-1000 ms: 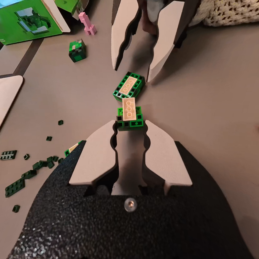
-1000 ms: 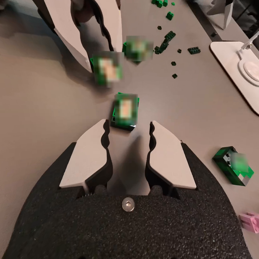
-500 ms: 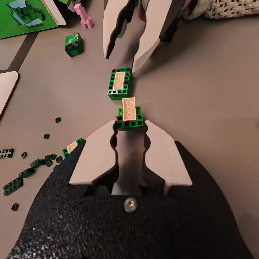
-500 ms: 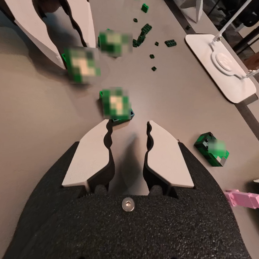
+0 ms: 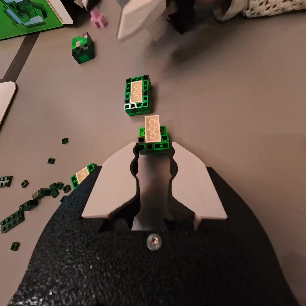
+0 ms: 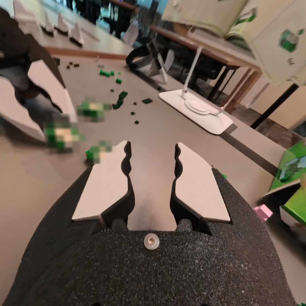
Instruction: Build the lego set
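Note:
My left gripper [image 5: 153, 146] is shut on a green block with a tan brick on top [image 5: 153, 137], its fingertips against the block's sides just above the grey table. A second green block with a tan inlay [image 5: 138, 96] lies flat just beyond it. A third one [image 5: 82, 173] is half hidden by my left finger. My right gripper [image 6: 153, 145] is open and empty, lifted and tilted up, with only bare table between its fingers. It shows blurred at the top of the left wrist view [image 5: 140, 16]. In the right wrist view the blocks are under mosaic patches.
A green cube [image 5: 82, 48], a pink figure [image 5: 98, 19] and a green box [image 5: 24, 16] sit at the far left. Several loose dark green pieces [image 5: 33, 198] lie to the left. A white stand base [image 6: 195, 107] holds a booklet [image 6: 248, 24]. From the right gripper's tips to the green cube [image 5: 82, 48] is close to 10 centimeters.
My right gripper turned the second block straight, then drew back and up away from it, staying open. My left gripper kept its hold on the near block and barely moved.

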### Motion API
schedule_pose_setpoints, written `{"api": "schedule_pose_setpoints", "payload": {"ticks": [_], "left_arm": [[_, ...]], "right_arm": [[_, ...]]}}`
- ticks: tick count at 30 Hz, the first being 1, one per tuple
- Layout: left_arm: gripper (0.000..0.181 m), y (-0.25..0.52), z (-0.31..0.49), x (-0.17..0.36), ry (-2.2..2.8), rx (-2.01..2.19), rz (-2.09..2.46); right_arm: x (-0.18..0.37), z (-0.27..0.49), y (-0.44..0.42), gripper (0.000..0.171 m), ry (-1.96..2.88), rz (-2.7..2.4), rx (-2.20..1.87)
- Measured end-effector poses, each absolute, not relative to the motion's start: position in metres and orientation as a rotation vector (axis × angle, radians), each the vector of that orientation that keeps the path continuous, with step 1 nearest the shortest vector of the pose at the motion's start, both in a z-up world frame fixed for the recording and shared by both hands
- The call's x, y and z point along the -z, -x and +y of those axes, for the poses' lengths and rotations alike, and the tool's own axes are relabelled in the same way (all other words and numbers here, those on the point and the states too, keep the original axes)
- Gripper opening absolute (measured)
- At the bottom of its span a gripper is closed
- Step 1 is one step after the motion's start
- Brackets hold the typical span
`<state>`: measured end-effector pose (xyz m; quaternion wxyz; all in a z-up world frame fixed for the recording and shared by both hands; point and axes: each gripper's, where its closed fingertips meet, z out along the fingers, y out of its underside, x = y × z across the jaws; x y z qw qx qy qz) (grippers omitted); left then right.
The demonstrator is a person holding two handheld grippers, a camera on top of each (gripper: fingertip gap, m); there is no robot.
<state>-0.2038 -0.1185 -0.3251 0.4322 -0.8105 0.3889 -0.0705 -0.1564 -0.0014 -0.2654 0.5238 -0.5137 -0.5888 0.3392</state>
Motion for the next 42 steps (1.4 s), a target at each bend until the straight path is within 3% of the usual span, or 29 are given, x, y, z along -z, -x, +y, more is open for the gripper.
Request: {"api": "schedule_pose_setpoints", "payload": {"ticks": [30,37,42], "left_arm": [[0.035,0.203,-0.120,0.333,2.074,0.268,0.929],[0.055,0.205,-0.121,0.325,2.050,0.303,0.883],[0.063,0.254,-0.107,0.275,1.858,0.161,0.544]], "right_arm": [[0.250,0.018,0.149,0.040,1.233,-1.225,-0.865],[0.250,0.017,0.149,0.040,1.229,-1.228,-0.870],[0.249,0.018,0.150,0.038,1.229,-1.215,-0.860]]}}
